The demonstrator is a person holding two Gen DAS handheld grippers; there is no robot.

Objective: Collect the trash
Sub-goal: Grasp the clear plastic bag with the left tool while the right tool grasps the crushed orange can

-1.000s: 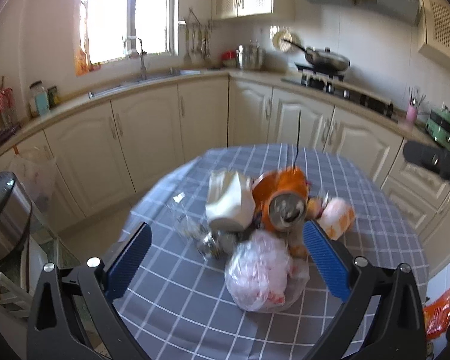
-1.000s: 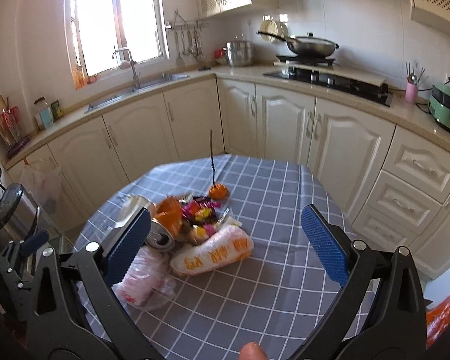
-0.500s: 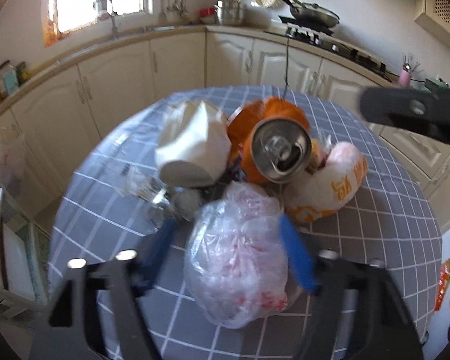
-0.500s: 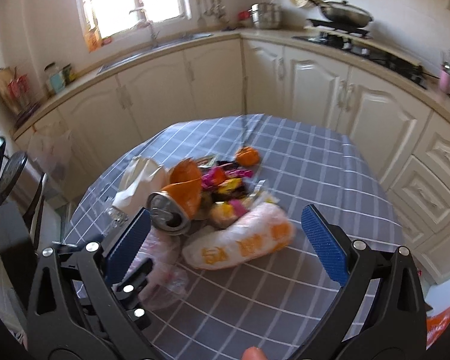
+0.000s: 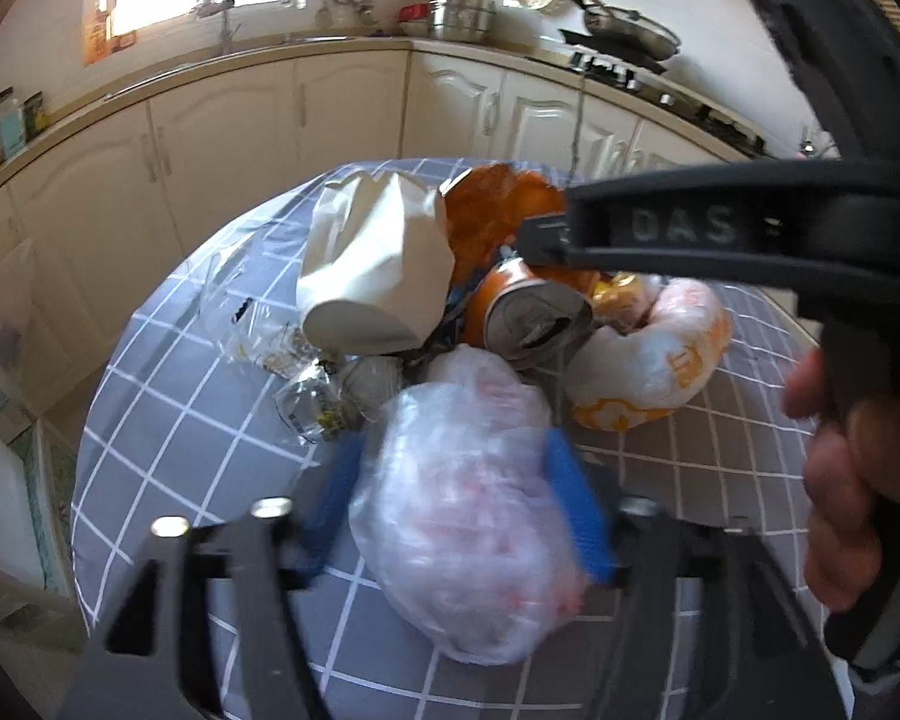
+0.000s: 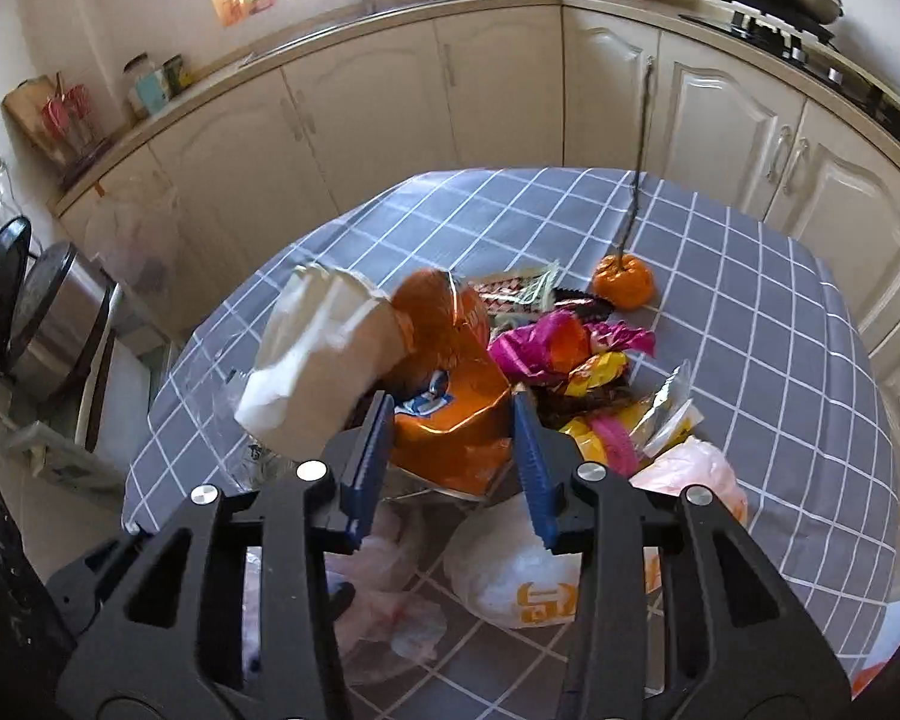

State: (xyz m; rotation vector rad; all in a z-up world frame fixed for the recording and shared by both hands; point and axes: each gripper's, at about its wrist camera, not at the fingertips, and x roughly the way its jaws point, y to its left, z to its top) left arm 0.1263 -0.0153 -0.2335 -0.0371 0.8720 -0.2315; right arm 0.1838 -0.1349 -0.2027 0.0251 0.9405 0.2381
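A pile of trash lies on a round table with a grey checked cloth [image 5: 168,420]. My left gripper [image 5: 462,492] is shut on a crumpled clear plastic bag [image 5: 468,516] at the pile's near edge. My right gripper [image 6: 450,426] is shut on a crushed orange can [image 6: 450,426], whose silver top [image 5: 534,324] shows in the left wrist view. A white paper bag [image 5: 378,276] leans left of the can. A white and orange plastic bag [image 5: 648,354] lies to the right. Coloured wrappers [image 6: 570,354] and a small orange fruit [image 6: 623,281] lie behind.
Clear wrappers [image 5: 270,330] lie left of the pile. A steel pedal bin [image 6: 48,324] with its lid up stands on the floor left of the table. Cream cabinets [image 6: 390,90] and a counter run behind. The right gripper's arm [image 5: 720,234] crosses the left wrist view.
Both grippers moved down and forward into the pile and closed: the left on the clear plastic bag, the right on the orange can.
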